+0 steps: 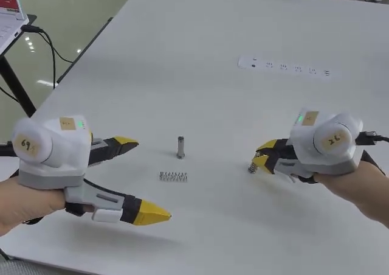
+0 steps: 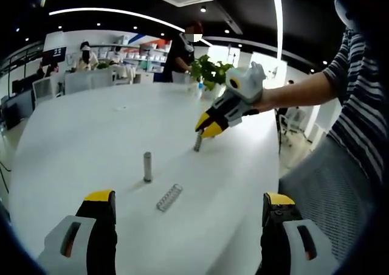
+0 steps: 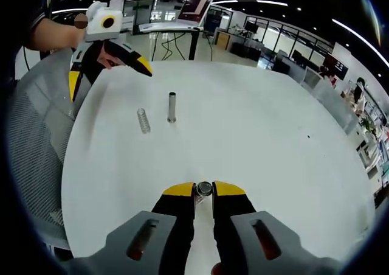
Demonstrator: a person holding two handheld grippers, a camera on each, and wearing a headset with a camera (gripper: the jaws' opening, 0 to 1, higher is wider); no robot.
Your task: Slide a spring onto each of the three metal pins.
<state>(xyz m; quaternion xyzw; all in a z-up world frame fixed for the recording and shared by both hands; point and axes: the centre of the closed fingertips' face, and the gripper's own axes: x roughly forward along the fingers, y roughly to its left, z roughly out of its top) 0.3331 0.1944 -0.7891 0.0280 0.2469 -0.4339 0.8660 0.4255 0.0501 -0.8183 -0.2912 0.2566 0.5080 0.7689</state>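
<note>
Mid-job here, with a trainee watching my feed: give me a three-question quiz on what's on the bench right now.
1. True or false: the left tongs stand open, holding nothing.
2. The loose spring lies: A) on its side near the upright pin; B) slid onto that pin; C) upright on its end.
3. What do the right tongs grip?
Key: 1 true; 2 A; 3 a pin with a spring around it.

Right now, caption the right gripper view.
Right gripper shut on a spring-wrapped pin; loose spring and bare pin beyond.
</note>
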